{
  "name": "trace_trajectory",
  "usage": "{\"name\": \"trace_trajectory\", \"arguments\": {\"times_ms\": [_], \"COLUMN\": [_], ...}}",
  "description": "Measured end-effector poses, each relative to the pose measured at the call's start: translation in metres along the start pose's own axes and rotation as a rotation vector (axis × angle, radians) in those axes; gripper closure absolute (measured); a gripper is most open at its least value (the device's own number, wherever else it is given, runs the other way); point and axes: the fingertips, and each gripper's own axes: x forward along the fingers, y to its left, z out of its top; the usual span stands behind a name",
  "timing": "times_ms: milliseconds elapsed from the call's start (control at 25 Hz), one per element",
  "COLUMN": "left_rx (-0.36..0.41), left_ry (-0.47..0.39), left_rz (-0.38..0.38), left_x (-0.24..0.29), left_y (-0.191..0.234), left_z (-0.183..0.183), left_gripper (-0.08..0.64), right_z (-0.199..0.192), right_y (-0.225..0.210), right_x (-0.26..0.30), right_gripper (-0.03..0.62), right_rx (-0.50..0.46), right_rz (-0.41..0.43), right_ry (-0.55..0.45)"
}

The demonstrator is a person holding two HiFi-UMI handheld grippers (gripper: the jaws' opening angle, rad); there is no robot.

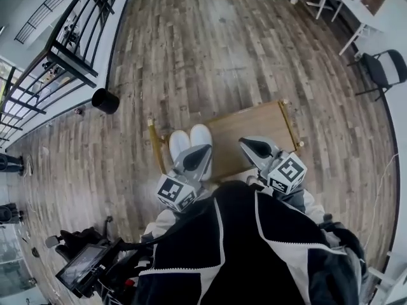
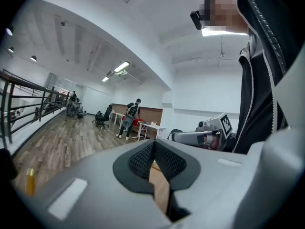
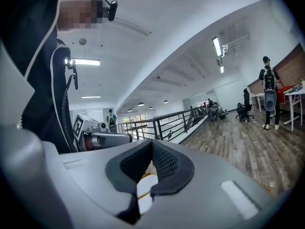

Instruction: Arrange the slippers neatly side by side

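Observation:
Two white slippers [image 1: 180, 143] [image 1: 201, 135] lie side by side, toes pointing away, at the left end of a low wooden board [image 1: 251, 129] on the floor. My left gripper [image 1: 196, 154] hangs above their near ends and hides part of them; its jaws are shut with nothing between them. My right gripper [image 1: 253, 146] is held over the middle of the board, apart from the slippers, also shut and empty. In the left gripper view the black pads [image 2: 164, 159] meet and the right gripper [image 2: 200, 137] shows beyond. In the right gripper view the pads [image 3: 164, 163] meet too.
A black bin [image 1: 105, 100] stands on the plank floor beyond the board's left. A black railing [image 1: 57, 49] runs along the far left. A chair [image 1: 385, 68] and a white table [image 1: 346, 5] are far right. Camera gear [image 1: 82, 265] sits near left. People [image 2: 128, 120] stand far off.

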Motion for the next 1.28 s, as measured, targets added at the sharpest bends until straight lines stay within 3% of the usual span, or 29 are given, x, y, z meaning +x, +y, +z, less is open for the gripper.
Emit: {"name": "trace_trajectory", "arguments": {"times_ms": [240,560,960,1280], "left_rx": [-0.024,-0.032,-0.012,-0.008], "left_ry": [-0.021,-0.031,-0.034,-0.061], "left_rz": [-0.029,-0.027,-0.016,0.063], "left_x": [0.016,0.037,0.065,0.081], "left_y": [-0.018,-0.045,-0.083,-0.105], "left_z": [-0.005,-0.007,-0.015,-0.022], "left_gripper": [0.540,0.540,0.540,0.541], "right_z": [-0.010,-0.021,-0.023,-0.024], "right_y": [-0.015,-0.029,-0.043,-0.057], "right_x": [-0.031,-0.061,-0.093,-0.112], "right_gripper": [0.591,0.592,0.592,0.592], "right_rx": [0.011,-0.073,-0.085,-0.105], "right_rz": [-0.042,-0.059,-0.003,0.074], "right_ry": [0.010,0.073,0.069,0.080]}}
